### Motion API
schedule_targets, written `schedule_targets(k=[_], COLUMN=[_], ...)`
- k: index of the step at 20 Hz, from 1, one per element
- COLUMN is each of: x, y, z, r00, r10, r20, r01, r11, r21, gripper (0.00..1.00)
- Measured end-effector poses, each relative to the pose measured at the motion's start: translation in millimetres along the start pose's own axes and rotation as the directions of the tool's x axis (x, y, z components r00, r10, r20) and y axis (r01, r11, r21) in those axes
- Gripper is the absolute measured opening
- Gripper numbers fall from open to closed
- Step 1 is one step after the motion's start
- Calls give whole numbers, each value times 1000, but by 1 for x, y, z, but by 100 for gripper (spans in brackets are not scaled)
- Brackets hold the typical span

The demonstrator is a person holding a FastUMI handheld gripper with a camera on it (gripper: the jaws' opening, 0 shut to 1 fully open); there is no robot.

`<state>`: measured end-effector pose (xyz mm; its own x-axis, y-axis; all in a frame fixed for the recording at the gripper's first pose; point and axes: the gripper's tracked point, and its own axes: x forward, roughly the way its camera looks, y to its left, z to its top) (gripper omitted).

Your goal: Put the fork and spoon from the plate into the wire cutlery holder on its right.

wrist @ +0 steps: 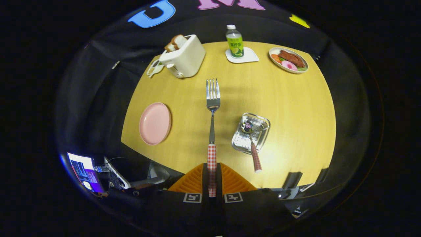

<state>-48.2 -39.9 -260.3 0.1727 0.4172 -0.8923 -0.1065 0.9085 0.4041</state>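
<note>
Gripper (212, 179) clamped on fork (212, 98) handle, high above table (289, 108). Risk: long tines swinging, snagging wire cutlery holder (260, 123) rim beside spoon (254, 151).

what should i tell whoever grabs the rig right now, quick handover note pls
Tongs: shut on the fork, gripped by its checked handle, tines pointing ahead, held above the table.
Spoon: already in the wire cutlery holder, bowl inside, handle sticking out over the near edge.
Pink plate: left of the fork, nothing on it.
Done: spoon delivered, fork lifted off the plate.
Left: carry the fork right to the holder, lay it in beside the spoon, release.
</note>
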Motion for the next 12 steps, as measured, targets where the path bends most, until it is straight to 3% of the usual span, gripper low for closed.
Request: schedule_targets(k=[4, 8, 12], x=[-3, 2, 6], y=[-47, -55, -57], z=[-30, -39, -34], r00=[984, 952, 896], r10=[-75, -55, -44], r20=[-159, -302, -441], r01=[73, 41, 12], r11=[997, 998, 997], r21=[-24, -51, -73], gripper=[10, 10, 10])
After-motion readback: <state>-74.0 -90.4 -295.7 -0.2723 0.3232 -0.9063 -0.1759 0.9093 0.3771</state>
